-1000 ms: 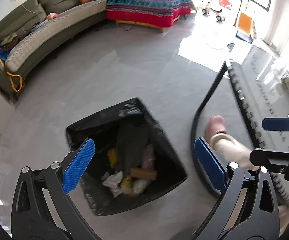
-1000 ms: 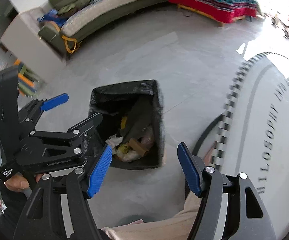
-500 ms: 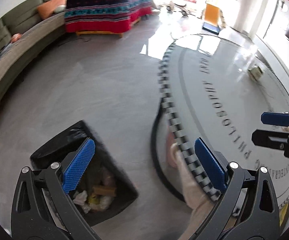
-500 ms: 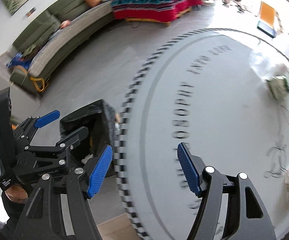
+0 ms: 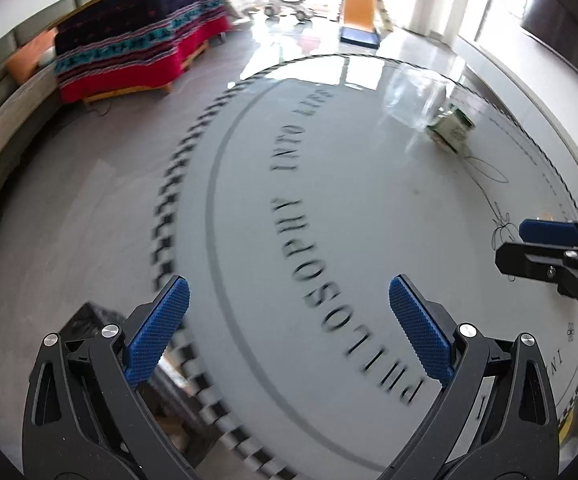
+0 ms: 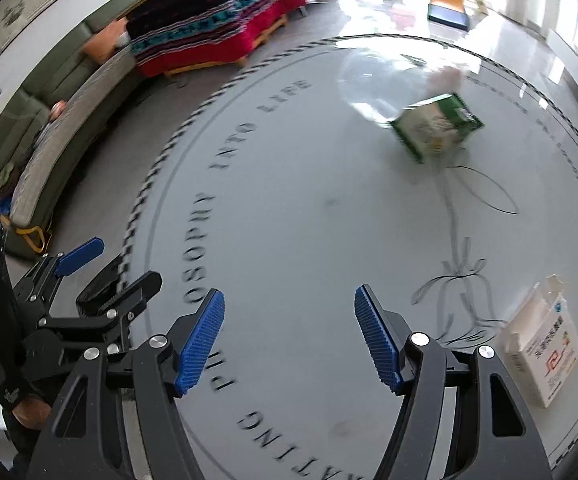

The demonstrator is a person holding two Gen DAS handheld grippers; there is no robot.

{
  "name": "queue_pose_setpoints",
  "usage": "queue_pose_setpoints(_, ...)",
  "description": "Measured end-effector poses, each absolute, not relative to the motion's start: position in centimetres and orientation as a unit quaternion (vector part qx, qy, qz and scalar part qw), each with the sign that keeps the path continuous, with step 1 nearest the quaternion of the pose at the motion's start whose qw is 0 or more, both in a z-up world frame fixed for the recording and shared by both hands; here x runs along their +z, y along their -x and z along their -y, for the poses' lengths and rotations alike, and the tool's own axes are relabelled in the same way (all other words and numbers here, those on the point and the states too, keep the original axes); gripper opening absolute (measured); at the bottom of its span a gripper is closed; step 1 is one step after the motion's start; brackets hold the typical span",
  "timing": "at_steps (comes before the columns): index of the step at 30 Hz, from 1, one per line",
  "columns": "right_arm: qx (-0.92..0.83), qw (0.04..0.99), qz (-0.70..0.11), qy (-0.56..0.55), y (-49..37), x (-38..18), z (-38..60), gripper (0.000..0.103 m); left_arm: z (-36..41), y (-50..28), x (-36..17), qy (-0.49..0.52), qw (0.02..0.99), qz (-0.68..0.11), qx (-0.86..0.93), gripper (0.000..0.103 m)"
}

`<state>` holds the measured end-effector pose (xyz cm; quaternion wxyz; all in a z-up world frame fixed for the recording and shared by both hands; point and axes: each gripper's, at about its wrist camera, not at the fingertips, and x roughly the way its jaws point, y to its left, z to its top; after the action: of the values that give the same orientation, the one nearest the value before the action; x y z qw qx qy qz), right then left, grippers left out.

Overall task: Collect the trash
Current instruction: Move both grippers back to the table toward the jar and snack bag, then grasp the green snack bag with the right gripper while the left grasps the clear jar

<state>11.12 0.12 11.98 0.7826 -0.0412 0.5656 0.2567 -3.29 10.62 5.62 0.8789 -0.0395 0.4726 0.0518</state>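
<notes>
Left view: left gripper [image 5: 287,322] wide open w/ nothing in it over the round table [image 5: 329,184], green carton [image 5: 451,130] far off; right view: right gripper [image 6: 289,336] open & empty too, white box [image 6: 541,356] near it.

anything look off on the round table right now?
Two stray items. A green and white carton lies tipped on its side at the far part of the round white printed table, beside a clear plastic bag. A white box with red print has its top flap open near the right edge.
</notes>
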Motion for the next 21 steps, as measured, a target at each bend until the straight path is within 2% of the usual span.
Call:
queue_pose_setpoints(13, 0.131, 0.787, -0.599, -0.077, -23.1, 10.1, 5.5, 0.069, -6.3, -5.5, 5.1, -0.009, 0.887, -0.462, 0.008, 0.097)
queue_pose_setpoints(21, 0.084, 0.788, -0.601, -0.102, -28.9, 9.2, 5.6, 0.069, -5.6, -9.6, 4.1, -0.036, 0.886, -0.462, -0.008, 0.097)
